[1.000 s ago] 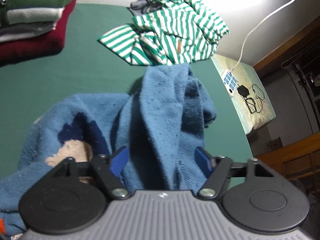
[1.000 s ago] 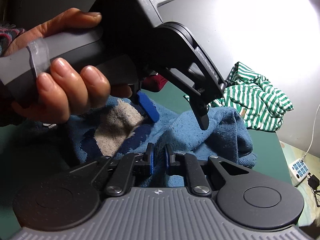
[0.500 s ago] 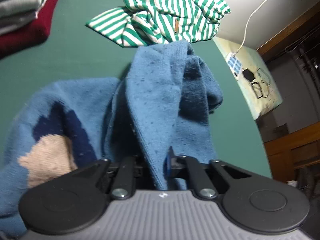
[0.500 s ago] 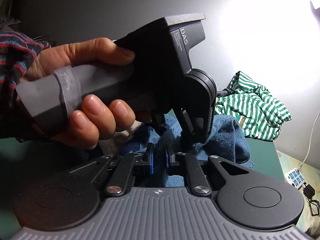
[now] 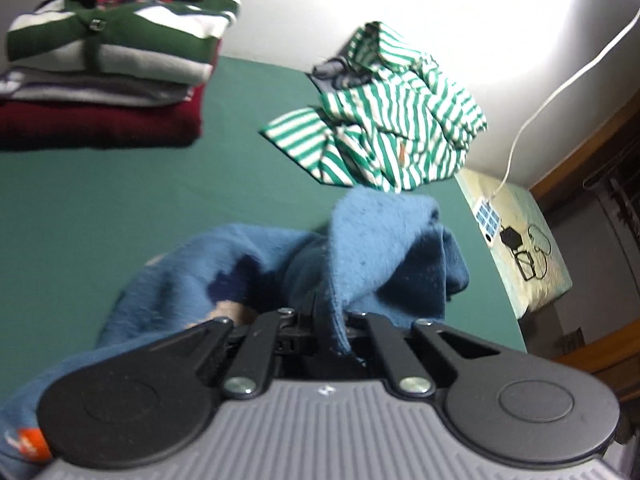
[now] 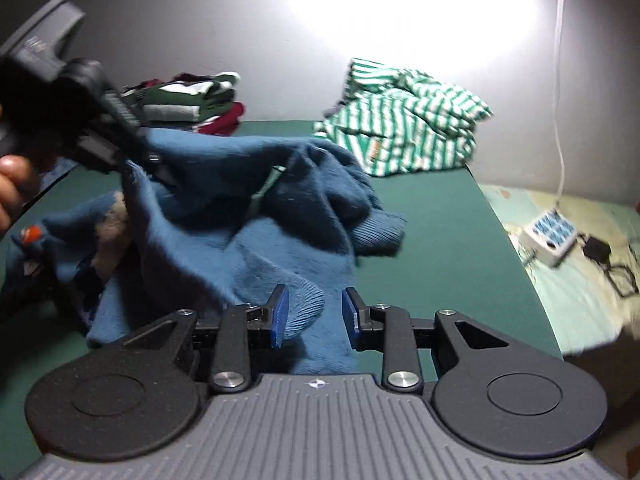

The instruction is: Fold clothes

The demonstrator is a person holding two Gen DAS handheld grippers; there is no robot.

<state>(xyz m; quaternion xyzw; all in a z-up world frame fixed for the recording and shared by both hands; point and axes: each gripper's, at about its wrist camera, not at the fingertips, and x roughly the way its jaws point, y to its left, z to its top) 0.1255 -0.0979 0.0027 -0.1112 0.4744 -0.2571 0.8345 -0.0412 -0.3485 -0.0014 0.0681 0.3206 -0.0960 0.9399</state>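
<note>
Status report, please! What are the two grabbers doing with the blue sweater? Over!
Left gripper shut on blue sweater, lifting it. Right gripper open around a fold. Striped shirt behind, clear.

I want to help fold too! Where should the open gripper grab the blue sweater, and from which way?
Grab the ribbed hem edge of the blue sweater lying right between the right gripper fingers. Come straight forward, low over the green table. That edge is thin and flat, so it probably fits the open jaws. The left gripper already pinches another fold.
</note>
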